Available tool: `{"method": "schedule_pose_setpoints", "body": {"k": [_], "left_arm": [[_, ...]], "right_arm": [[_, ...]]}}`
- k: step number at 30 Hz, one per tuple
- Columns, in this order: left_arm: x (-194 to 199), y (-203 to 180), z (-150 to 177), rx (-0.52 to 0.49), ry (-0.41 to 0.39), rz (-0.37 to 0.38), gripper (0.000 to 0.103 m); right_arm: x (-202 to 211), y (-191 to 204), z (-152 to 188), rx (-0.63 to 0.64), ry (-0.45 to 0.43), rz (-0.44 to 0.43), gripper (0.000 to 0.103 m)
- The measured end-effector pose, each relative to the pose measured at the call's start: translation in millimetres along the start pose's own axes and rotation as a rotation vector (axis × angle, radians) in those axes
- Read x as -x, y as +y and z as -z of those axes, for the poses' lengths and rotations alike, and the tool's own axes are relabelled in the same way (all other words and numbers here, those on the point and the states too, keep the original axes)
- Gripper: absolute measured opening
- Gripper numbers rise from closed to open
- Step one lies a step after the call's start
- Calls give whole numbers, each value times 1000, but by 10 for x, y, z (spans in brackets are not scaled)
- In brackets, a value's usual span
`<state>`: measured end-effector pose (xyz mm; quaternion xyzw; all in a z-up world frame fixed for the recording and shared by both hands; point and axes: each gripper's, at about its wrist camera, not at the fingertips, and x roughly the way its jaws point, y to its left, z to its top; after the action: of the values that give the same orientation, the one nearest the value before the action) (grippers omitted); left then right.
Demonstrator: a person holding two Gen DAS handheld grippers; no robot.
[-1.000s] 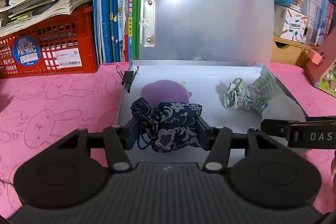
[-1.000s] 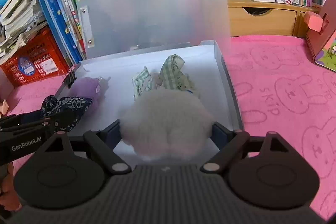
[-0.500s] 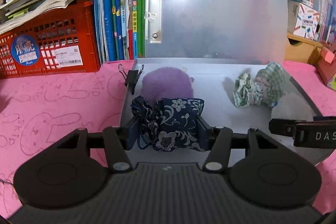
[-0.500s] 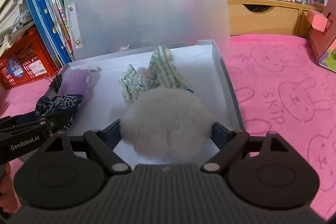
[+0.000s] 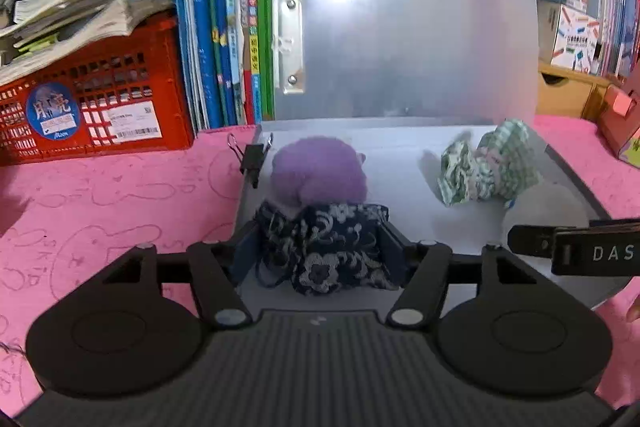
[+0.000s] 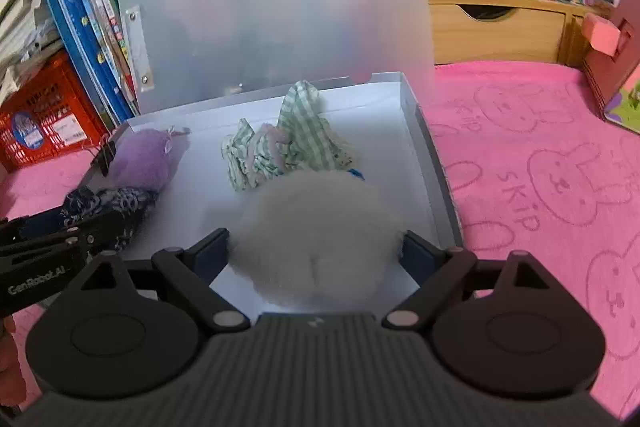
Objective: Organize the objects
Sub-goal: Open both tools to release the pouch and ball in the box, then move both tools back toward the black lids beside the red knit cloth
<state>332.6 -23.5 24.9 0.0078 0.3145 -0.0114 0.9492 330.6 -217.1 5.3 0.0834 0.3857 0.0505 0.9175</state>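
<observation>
Left gripper (image 5: 324,247) over the near-left part of the open grey box (image 5: 400,163), jaws just widened; the navy floral pouch (image 5: 328,247) sits between the pads, which now look to be at or just off its sides, so the grip appears slack rather than pinching. Pouch rests on the box floor, its far edge touching the purple fluffy ball (image 5: 320,171), which lies by the box's left wall next to a black binder clip (image 5: 252,163) on the rim. Right gripper (image 6: 316,247) over the near-right part of the same box, jaws also just widened and spread wide; white fluffy ball (image 6: 316,239) sits between the pads, right pad seems just clear of the fluff, left one about at its edge, contact hard to tell through the fuzz. Green checked cloth bundle (image 6: 288,147) lies just behind the white ball, mid-box. Box lid (image 6: 280,7) stands upright at the back. Box sits on a pink bunny-print mat (image 6: 540,167); red crate (image 5: 92,107) and upright books (image 5: 220,19) behind left.
</observation>
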Motion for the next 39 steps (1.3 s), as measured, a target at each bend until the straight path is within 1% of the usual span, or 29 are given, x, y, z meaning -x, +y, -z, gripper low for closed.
{"method": "schedule_pose_setpoints", "body": {"k": [2,4,7,11,14,18,21,25,29,33,36,39], "left_arm": [[96,11,-11,0,-29,-11,77],[219,6,-17,-3,-66,-28,79],[390,-13,-37,-17,-91,-1,80],[645,-45,-29,-33,-111,16,80],[882,-55,61,-49,-147,36,80],[1138,-45,194,-63,-153,52,80],[1340,-23,315,-71,-161,71,80],[1609,7,531,-89,-185,88,81],[1825,43,793,-90,-180,106,83],[2049,126,1079,-77,-200,99,84],[2217,199,1312,-78,-214,90,85],[2335,272,1513,-69,-207,83,85]], "right_arm": [[59,-15,8,-14,-7,-2,94],[137,-19,23,-18,-21,8,94],[299,-22,48,-8,-51,10,95],[570,-28,93,9,-81,-7,95],[815,-45,221,24,-113,-42,97],[1115,-48,441,60,-154,-64,97],[1328,-60,592,60,-182,-97,97],[1559,-46,793,67,-227,-116,97],[1748,-27,1042,54,-286,-108,98],[1859,-12,1308,41,-295,-108,99],[1941,37,1502,76,-304,-83,99],[2031,92,1684,103,-310,-65,99]]}}
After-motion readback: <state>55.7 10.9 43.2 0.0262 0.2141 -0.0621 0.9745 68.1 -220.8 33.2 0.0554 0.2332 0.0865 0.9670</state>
